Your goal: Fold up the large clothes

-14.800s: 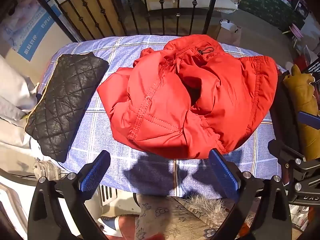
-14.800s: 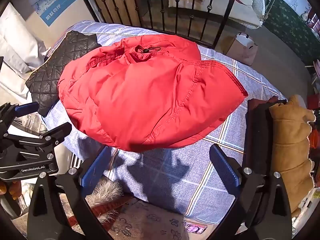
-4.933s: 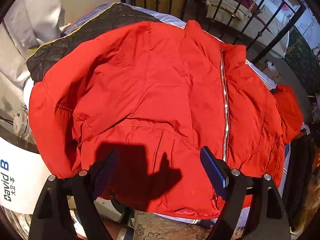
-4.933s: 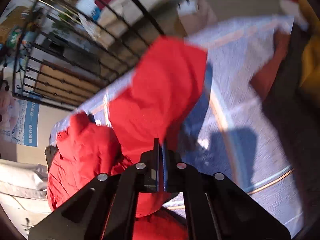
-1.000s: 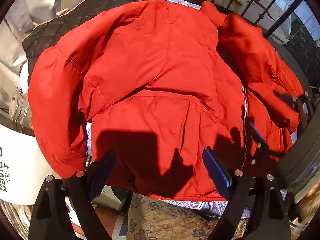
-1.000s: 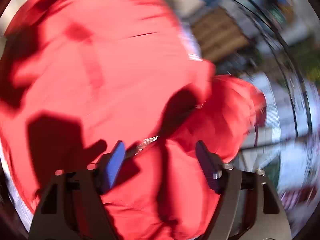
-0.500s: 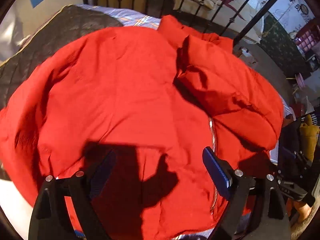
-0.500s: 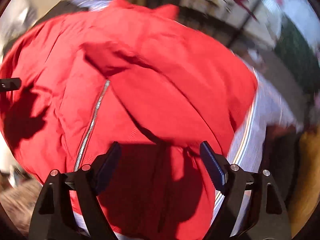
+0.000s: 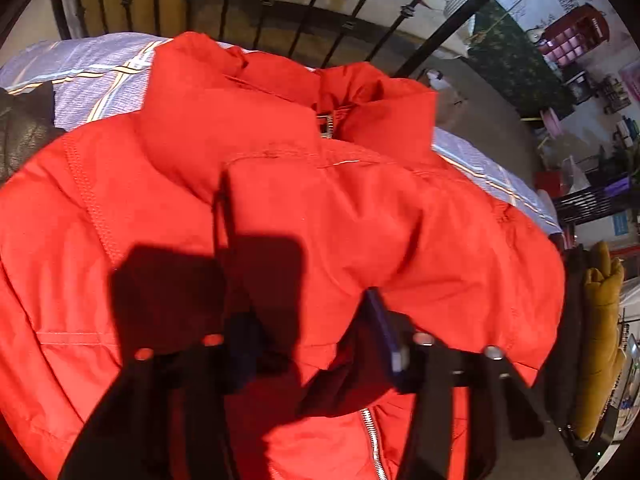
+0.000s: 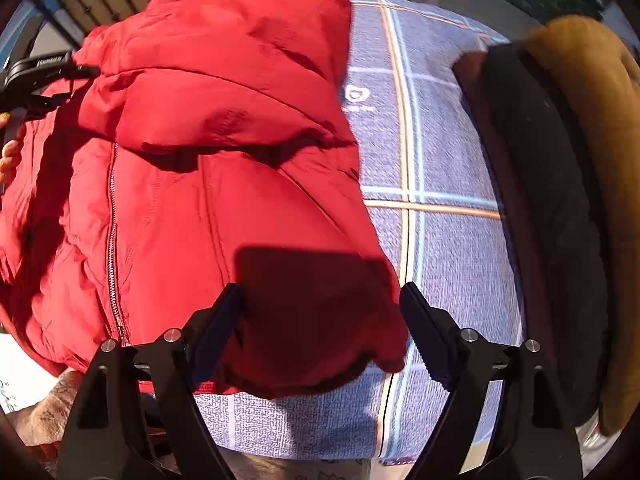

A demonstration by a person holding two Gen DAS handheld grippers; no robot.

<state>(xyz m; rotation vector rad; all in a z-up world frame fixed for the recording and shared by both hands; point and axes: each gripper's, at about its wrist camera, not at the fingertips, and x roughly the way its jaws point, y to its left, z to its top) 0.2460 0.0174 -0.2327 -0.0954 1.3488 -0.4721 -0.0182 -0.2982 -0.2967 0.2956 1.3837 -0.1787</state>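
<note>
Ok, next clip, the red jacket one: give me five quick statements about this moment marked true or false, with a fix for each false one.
1. The red jacket lies on a blue plaid sheet. True.
2. The right gripper is clamped shut on the jacket hem. False: its jaws stand wide apart above the hem.
3. The jacket's zipper shows in the right wrist view. True.
4. The left gripper is far from the jacket. False: it is right at the fabric, with a fold between its jaws.
5. A mustard-coloured garment lies at the jacket's right, beyond a dark one. True.
</note>
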